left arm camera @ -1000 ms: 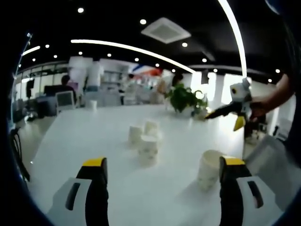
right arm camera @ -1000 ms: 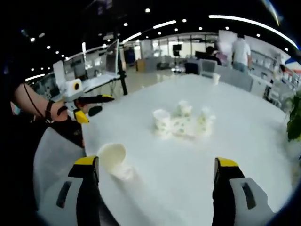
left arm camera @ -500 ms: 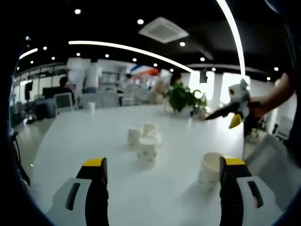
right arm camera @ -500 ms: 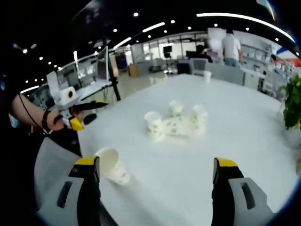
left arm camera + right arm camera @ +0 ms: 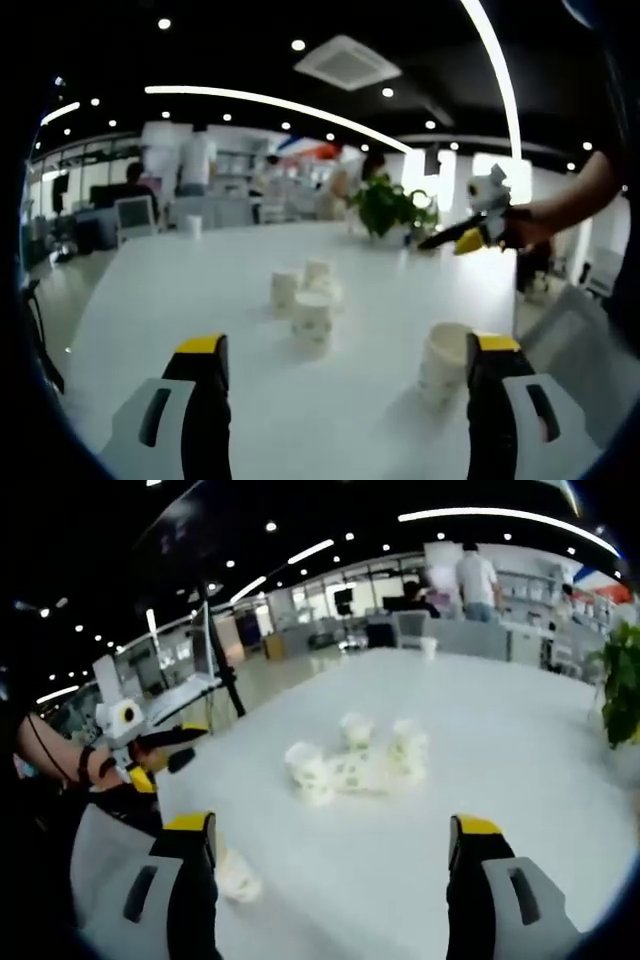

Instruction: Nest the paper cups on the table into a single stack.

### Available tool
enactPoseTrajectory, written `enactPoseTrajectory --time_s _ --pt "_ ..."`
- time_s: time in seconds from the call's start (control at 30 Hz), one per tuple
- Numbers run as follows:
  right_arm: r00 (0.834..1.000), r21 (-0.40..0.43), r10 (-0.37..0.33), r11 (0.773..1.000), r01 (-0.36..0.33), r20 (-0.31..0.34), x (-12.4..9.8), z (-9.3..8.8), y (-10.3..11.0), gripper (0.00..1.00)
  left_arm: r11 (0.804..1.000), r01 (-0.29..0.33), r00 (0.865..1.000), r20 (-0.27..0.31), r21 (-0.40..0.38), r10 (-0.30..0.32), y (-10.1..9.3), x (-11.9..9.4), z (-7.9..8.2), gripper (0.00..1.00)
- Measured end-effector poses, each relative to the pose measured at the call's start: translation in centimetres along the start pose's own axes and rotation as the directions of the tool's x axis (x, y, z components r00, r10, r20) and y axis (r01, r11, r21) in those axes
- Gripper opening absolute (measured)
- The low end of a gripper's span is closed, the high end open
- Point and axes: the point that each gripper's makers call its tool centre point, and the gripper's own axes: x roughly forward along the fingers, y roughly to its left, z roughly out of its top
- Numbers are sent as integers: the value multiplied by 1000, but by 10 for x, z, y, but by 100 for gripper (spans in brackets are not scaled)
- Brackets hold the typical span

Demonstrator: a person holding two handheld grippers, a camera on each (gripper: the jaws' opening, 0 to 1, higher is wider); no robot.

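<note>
Several white paper cups with small prints stand and lie in a cluster [image 5: 308,296] mid-table; the same cluster [image 5: 352,759] is ahead in the right gripper view. One more cup [image 5: 443,362] stands apart, just inside my left gripper's right jaw, and this lone cup [image 5: 237,876] is low beside my right gripper's left jaw. My left gripper [image 5: 347,345] is open and holds nothing. My right gripper [image 5: 330,826] is open and holds nothing. A hand holds the right gripper [image 5: 468,236] above the table's right side, and another holds the left gripper [image 5: 150,746] at the left.
The white table [image 5: 180,290] is long, with its near edge by a grey chair [image 5: 572,330]. A potted plant [image 5: 392,210] stands at the far right, and a small cup [image 5: 197,223] at the far end. People and desks fill the background, with a tripod [image 5: 213,650] nearby.
The right gripper has moved forward and up over the table, so the lone cup sits lower and closer to its left jaw. The left gripper's view has barely shifted. No cup has moved.
</note>
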Motion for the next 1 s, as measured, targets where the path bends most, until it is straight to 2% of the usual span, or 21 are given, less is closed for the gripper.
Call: enactPoseTrajectory --time_s 0.37,0.83,1.0 --pt "999 52 23 998 -24 23 21 13 -11 88 1000 2 1000 -8 -4 -2 -1 -1 -3 97" --pt "999 66 43 997 -45 29 51 23 -23 84 1000 1 1000 -6 -8 -2 1 0 -5 96" --pt "999 101 48 994 -50 26 64 21 -28 83 1000 -5 1000 -3 -12 5 4 0 -5 97"
